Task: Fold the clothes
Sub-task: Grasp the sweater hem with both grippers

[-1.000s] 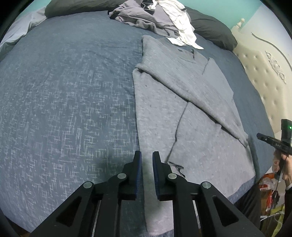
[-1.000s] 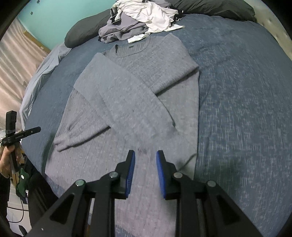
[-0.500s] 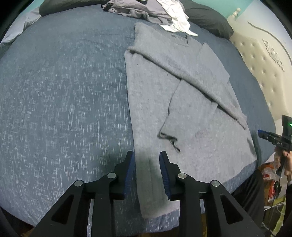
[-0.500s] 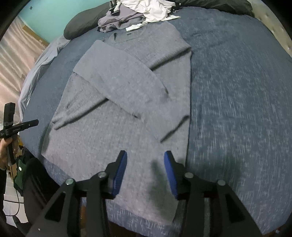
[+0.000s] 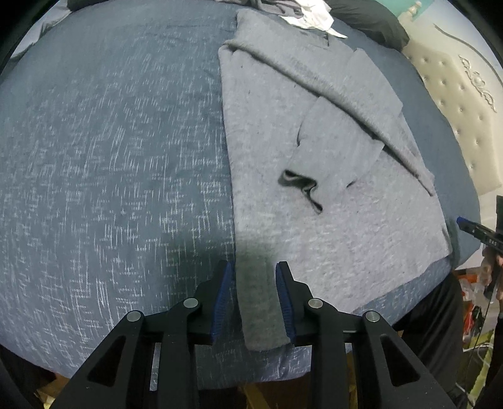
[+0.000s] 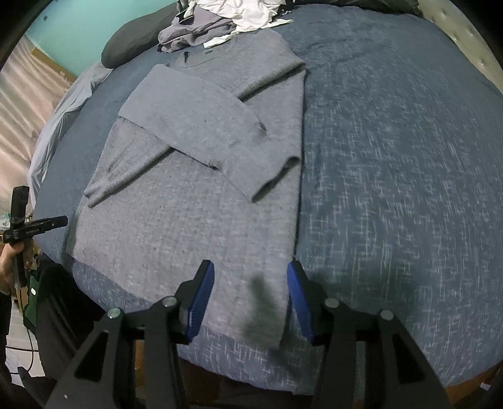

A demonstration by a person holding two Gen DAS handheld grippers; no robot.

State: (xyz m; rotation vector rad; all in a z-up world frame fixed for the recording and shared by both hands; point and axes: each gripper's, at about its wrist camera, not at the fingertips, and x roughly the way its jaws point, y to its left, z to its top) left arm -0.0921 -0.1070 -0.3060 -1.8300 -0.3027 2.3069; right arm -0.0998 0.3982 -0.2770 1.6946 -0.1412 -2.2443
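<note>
A grey sweater (image 5: 330, 195) lies flat on a dark blue bedspread (image 5: 110, 157), its neckline toward the top of the frame and its hem at the near edge of the bed. Both sleeves are folded across the chest, one laid over the other (the cuff of the lower one shows as a dark curl near the middle of the left wrist view).

The left gripper (image 5: 253, 302) hangs at the bottom centre of its frame, jaws spread a moderate way. The sweater's lower corner shows in the gap between its blue pads (image 5: 221, 302), and neither pad can be seen pressing the cloth.

The right gripper (image 6: 250, 302) sits at the bottom centre of the right wrist view, jaws spread somewhat wider. The sweater's other hem corner shows in its gap, and the fabric is not pinched.

A heap of clothes (image 6: 226, 19), grey and white, sits at the top of the frame beside a dark pillow (image 6: 135, 47). A tufted cream headboard (image 5: 456, 103) fills the upper right of the left wrist view.
</note>
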